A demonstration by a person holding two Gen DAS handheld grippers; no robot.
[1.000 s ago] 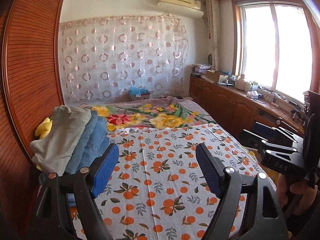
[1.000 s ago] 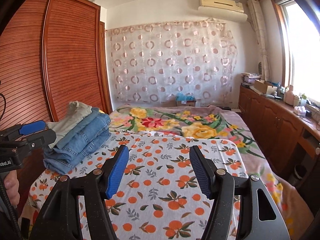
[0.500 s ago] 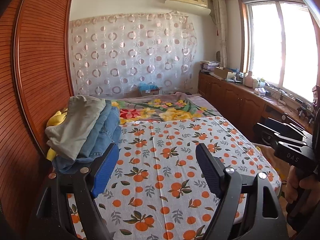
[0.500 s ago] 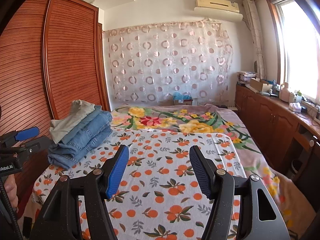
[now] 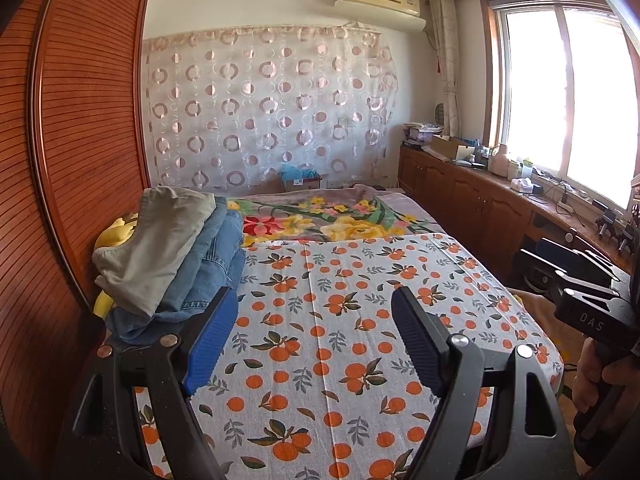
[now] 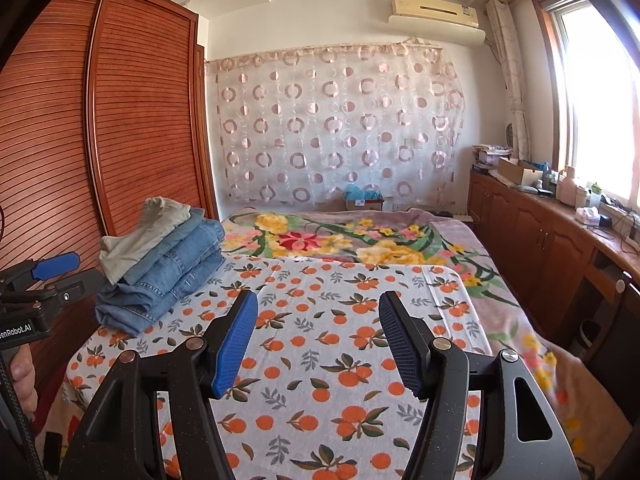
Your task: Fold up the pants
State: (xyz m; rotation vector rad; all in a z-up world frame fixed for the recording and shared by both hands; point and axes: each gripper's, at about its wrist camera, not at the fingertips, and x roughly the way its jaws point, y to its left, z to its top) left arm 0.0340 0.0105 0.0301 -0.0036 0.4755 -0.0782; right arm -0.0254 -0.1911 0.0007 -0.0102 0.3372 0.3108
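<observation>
Pants stack (image 5: 168, 256) folded on bed (image 5: 340, 344), left of both grippers, left gripper (image 5: 312, 340) & right gripper (image 6: 318, 340) jaws apart, empty

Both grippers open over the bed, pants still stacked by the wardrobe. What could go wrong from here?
1. The pants stack leans, its grey pair overhanging; grabbing one pair may drag the others off.
2. The stack sits at the bed's left edge by the wardrobe; the left gripper has little room there.
3. A snagged orange-print sheet could bunch.

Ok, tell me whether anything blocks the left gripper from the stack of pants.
Nothing visible does. The left gripper is open and empty above the orange-print sheet; the stack of pants sits just ahead on its left, by the wardrobe.
</observation>
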